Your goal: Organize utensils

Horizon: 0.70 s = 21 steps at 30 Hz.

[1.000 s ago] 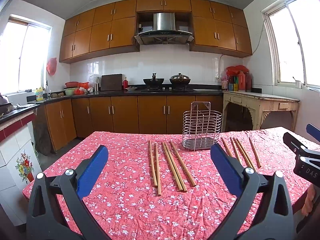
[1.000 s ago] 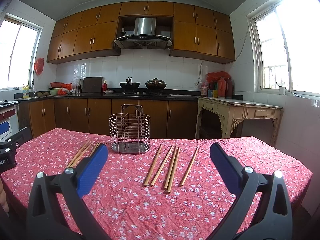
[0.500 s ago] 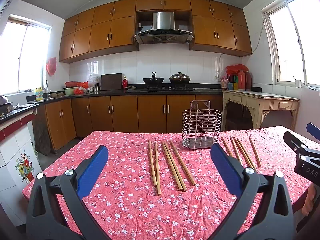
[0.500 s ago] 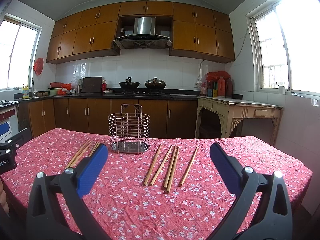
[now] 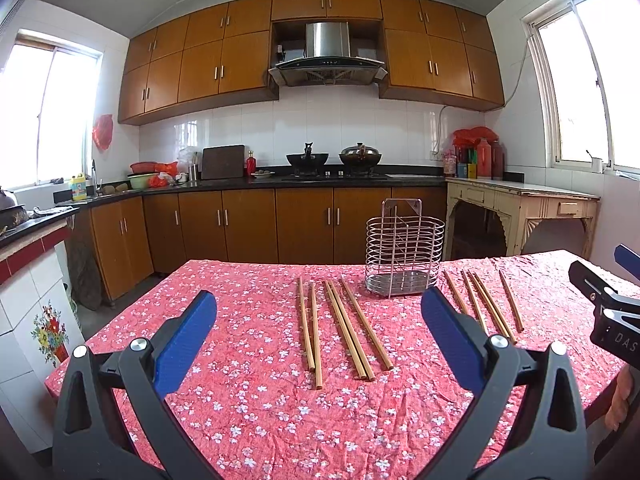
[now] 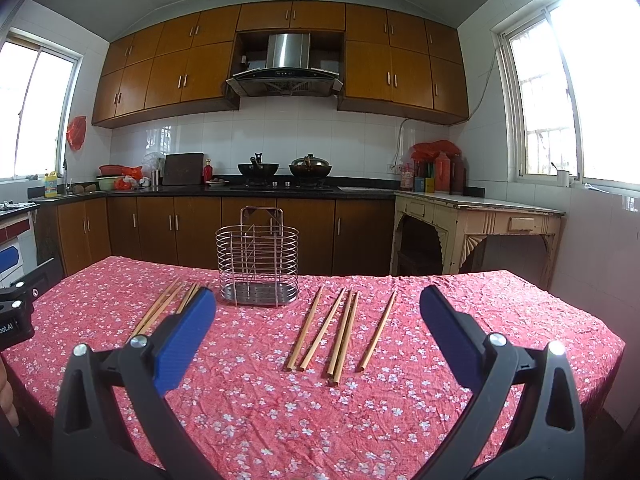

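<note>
The left gripper and the right gripper both hover over the red floral tablecloth, jaws spread wide and empty. The wire utensil holder stands at 12 o'clock, with five wooden chopsticks at its 7 o'clock and five more at its 5 o'clock.

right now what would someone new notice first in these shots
Probably the red floral tablecloth that fills the foreground, with two loose groups of wooden chopsticks lying flat on it. Between the groups, toward the far edge, stands an empty wire utensil holder. Both sets of blue-padded tongs, left and right, hang wide open above the cloth, holding nothing.
</note>
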Each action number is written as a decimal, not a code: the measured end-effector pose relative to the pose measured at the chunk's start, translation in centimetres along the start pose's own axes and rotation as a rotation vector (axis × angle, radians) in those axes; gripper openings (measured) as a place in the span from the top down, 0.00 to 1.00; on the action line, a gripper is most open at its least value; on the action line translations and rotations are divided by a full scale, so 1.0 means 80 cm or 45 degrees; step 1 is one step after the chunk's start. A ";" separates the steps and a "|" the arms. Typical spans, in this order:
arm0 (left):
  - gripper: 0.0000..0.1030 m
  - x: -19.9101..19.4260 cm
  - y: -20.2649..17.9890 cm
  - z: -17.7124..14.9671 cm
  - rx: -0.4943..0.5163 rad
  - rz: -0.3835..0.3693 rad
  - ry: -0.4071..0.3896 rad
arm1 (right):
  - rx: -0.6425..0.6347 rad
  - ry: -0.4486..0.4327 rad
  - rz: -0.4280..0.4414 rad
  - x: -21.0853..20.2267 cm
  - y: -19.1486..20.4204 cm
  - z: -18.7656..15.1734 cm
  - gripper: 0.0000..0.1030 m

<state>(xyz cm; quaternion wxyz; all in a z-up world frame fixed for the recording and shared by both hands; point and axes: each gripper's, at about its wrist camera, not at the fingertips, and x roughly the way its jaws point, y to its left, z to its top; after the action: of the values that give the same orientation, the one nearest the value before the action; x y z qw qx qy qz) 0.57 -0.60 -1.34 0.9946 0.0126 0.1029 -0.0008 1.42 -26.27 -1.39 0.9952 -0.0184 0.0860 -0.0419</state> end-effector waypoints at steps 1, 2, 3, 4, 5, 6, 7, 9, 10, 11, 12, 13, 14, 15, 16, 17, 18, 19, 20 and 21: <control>0.02 0.000 0.000 0.000 -0.001 0.000 0.000 | 0.000 0.000 -0.001 0.000 0.000 -0.001 0.04; 0.02 0.000 0.000 -0.001 -0.002 0.000 0.002 | 0.000 0.001 -0.001 0.000 -0.001 -0.002 0.04; 0.02 0.000 0.001 -0.001 -0.002 0.000 0.003 | 0.000 0.002 -0.001 0.000 0.000 -0.003 0.04; 0.02 0.000 0.001 -0.002 -0.003 0.002 0.004 | 0.000 0.002 -0.001 0.001 -0.001 -0.003 0.04; 0.02 0.001 0.002 -0.002 -0.004 0.003 0.006 | 0.000 0.004 -0.001 0.001 -0.001 -0.003 0.04; 0.02 0.001 0.003 -0.003 -0.007 0.004 0.009 | 0.000 0.006 -0.002 0.002 -0.001 -0.005 0.04; 0.02 0.003 0.004 0.000 -0.009 0.005 0.014 | -0.001 0.008 -0.003 0.003 -0.001 -0.006 0.04; 0.02 0.006 0.007 -0.002 -0.021 0.009 0.026 | 0.000 0.019 -0.006 0.006 -0.002 -0.010 0.04; 0.02 0.008 0.008 -0.002 -0.028 0.014 0.034 | 0.003 0.028 -0.006 0.009 -0.002 -0.012 0.04; 0.02 0.012 0.010 -0.003 -0.036 0.022 0.047 | 0.008 0.040 -0.007 0.012 -0.003 -0.013 0.04; 0.02 0.015 0.012 -0.004 -0.043 0.031 0.060 | 0.013 0.054 -0.013 0.016 -0.005 -0.014 0.04; 0.02 0.022 0.017 -0.006 -0.058 0.041 0.090 | 0.017 0.066 -0.019 0.019 -0.006 -0.015 0.04; 0.02 0.026 0.019 -0.007 -0.065 0.045 0.107 | 0.019 0.081 -0.028 0.024 -0.008 -0.016 0.04; 0.02 0.036 0.024 -0.010 -0.078 0.047 0.146 | 0.018 0.102 -0.042 0.030 -0.011 -0.018 0.04; 0.02 0.041 0.026 -0.011 -0.082 0.048 0.168 | 0.018 0.128 -0.060 0.038 -0.015 -0.019 0.04; 0.02 0.049 0.029 -0.012 -0.087 0.054 0.196 | 0.022 0.158 -0.073 0.048 -0.019 -0.021 0.04; 0.02 0.056 0.033 -0.013 -0.090 0.063 0.224 | 0.032 0.198 -0.085 0.058 -0.025 -0.022 0.04; 0.02 0.067 0.038 -0.014 -0.091 0.060 0.262 | 0.046 0.248 -0.097 0.071 -0.033 -0.024 0.04; 0.02 0.079 0.044 -0.015 -0.097 0.049 0.304 | 0.065 0.300 -0.101 0.086 -0.042 -0.026 0.04; 0.02 0.086 0.048 -0.016 -0.101 0.045 0.328 | 0.095 0.358 -0.107 0.101 -0.052 -0.028 0.04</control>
<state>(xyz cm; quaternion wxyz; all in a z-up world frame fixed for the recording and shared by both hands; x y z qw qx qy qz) 7.06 3.26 -3.88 0.9727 -0.0250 0.2295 0.0226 8.65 -31.18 -4.78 0.9708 0.0209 0.2219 -0.0890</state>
